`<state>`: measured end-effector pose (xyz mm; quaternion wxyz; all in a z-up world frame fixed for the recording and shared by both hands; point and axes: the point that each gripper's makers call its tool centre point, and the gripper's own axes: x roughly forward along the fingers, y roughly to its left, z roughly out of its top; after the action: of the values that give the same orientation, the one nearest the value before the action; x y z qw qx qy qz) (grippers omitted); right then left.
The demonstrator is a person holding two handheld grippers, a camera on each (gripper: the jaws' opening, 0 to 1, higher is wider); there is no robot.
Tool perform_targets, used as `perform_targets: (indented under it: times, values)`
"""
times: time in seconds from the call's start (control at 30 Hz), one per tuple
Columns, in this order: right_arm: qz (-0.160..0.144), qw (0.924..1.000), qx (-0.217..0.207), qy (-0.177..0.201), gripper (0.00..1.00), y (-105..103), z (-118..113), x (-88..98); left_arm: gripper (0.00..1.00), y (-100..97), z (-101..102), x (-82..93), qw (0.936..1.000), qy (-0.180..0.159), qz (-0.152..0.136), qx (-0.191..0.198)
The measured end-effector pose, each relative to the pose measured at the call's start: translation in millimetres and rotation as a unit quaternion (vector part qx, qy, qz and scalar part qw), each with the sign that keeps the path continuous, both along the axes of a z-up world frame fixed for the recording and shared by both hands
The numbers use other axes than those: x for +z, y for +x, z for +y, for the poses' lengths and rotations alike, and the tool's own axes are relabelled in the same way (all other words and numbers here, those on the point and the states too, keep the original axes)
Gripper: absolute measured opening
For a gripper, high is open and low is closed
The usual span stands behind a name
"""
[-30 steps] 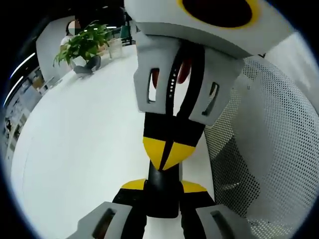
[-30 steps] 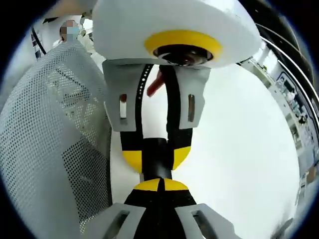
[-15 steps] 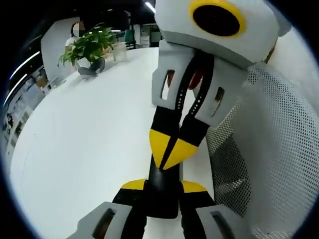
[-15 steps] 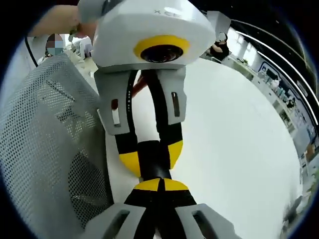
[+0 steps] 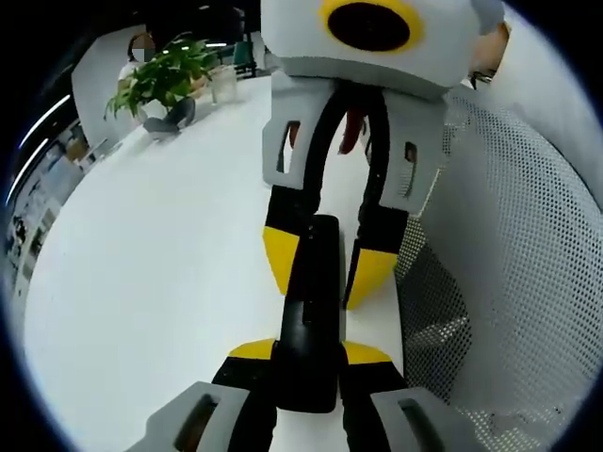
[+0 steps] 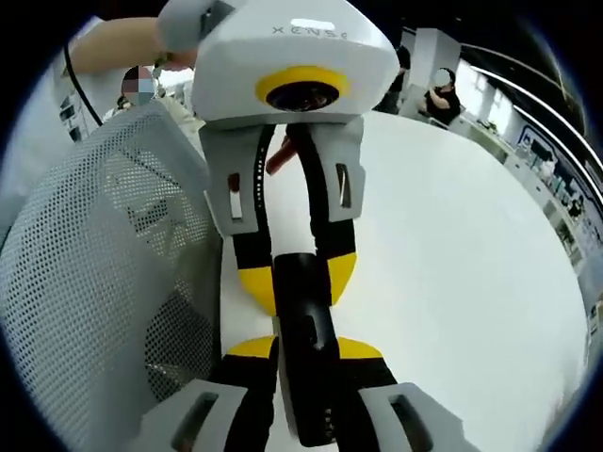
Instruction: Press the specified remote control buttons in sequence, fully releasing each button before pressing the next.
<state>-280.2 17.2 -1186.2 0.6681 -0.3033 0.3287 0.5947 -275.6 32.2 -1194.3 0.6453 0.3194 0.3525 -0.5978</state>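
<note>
Right now the left claw (image 5: 306, 353) is clamped on the black remote control (image 5: 314, 311), its yellow-tipped jaws pressing the remote's lower end from both sides in the left gripper view. The remote runs up and away from that claw, long and narrow, held above the white desk (image 5: 160, 273). At its far end the right claw (image 5: 327, 268) faces the other way, hanging down from the top of the picture; its two yellow tips stand apart, one on each side of the remote and just beside it, and I cannot tell whether they touch its edges.

From the right gripper view the same thing reads in reverse. The right claw (image 6: 303, 350) rises from the bottom with the remote control (image 6: 307, 353) lying between its jaws, which are spread about as wide as the remote itself. Beyond it the left claw (image 6: 298, 282) comes down from above, yellow tips closed against the remote's far end.

To one side of both claws, close by, is a grey mesh chair back (image 5: 509, 273), seen also in the right gripper view (image 6: 104, 273). Farther off across the desk (image 6: 452, 245) stands a green potted plant (image 5: 162, 83) near the desk's far edge.
</note>
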Motion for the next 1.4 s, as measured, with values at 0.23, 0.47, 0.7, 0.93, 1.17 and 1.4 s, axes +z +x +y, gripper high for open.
perform_targets:
  times: [0.23,0.47,0.7,0.93,1.17,1.4]
  values:
    - [0.009,0.9999,-0.001,-0.006,0.22,6,-23,-7.6,0.23,0.0,0,-0.8,0.9999,0.015,-0.002,0.004]
    - [0.019,0.9998,-0.002,0.004,0.22,6,-21,-7.4,0.23,1.8,-1,-0.4,0.9995,0.014,0.005,0.030]
    - [0.013,0.9999,-0.004,-0.003,0.21,8,-21,-10.1,0.29,17.0,-3,24.3,0.9842,-0.081,0.009,0.157]
    - [0.016,0.9998,-0.005,-0.006,0.21,8,-22,-9.3,0.43,35.7,8,87.5,0.9316,-0.227,-0.023,0.283]
    - [0.023,0.9997,-0.008,-0.008,0.21,9,-22,-9.4,0.64,38.2,28,127.0,0.8932,-0.293,-0.074,0.333]
    - [0.019,0.9996,-0.011,-0.017,0.21,9,-21,-9.9,0.85,34.0,40,154.8,0.8596,-0.336,-0.111,0.369]
